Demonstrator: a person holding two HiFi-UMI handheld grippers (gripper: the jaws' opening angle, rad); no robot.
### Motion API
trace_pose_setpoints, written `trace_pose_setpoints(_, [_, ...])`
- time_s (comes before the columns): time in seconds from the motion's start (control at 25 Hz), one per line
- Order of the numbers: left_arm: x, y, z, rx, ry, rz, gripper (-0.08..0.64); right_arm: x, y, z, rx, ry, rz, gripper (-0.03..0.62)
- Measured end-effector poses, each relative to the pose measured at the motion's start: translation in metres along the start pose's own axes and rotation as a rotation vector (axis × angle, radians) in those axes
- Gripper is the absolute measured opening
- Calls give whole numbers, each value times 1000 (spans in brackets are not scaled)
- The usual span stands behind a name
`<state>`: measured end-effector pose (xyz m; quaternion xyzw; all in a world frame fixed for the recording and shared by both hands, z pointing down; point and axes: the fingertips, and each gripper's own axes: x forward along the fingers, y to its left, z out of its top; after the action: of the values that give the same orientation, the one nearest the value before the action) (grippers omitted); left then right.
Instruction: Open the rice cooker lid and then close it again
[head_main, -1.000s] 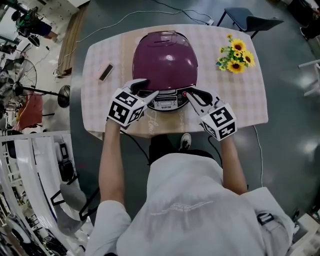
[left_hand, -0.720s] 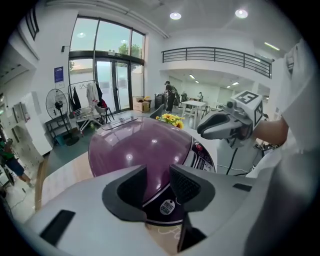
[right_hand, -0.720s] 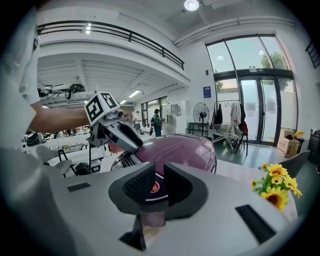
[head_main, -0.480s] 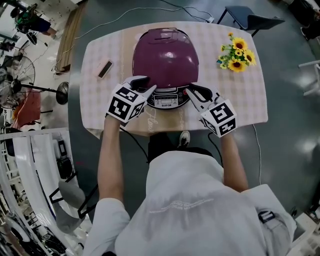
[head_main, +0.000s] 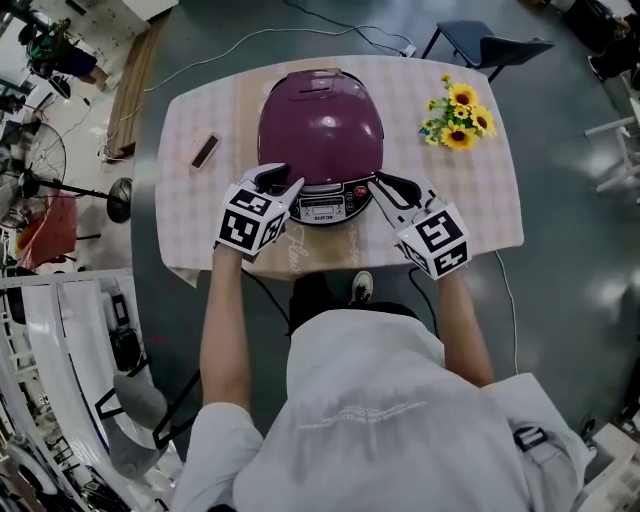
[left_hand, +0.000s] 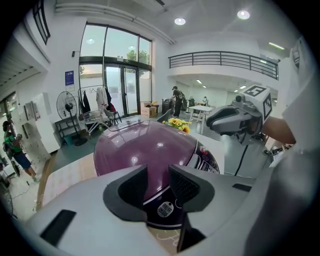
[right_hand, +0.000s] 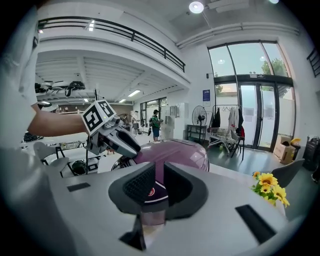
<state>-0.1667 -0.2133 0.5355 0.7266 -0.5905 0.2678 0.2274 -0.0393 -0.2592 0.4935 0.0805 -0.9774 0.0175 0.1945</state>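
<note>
Two grippers flank your rice cooker (head_main: 320, 125), its panel (head_main: 328, 205) facing you, print illegible: left gripper (head_main: 288, 180) just narrowed, clamping nothing; right gripper (head_main: 376, 182) barely apart, empty.

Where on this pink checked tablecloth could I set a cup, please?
Free: between the round purple rice cooker and the yellow sunflower bunch; also the near-left corner by the small dark block. Crowded: the front edge at the cooker.

Rice cooker (head_main: 320, 125) print unreadably small, its round sticker (left_hand: 165, 209) blurred
</note>
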Motion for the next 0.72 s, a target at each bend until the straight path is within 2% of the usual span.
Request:
trace_pose_setpoints(0.32, [3,1,-1,-45,0,37,141,-23,-17,19,18,-40,-47,67])
trace_pose_setpoints(0.56, [5,4,0,-28,-62,69,141,-30,-28,33,23,-66,-109,66])
trace_pose_setpoints(0.72, [4,5,-2,-58,-111,27,135,-37,-31,61,-15,-99,-148,66])
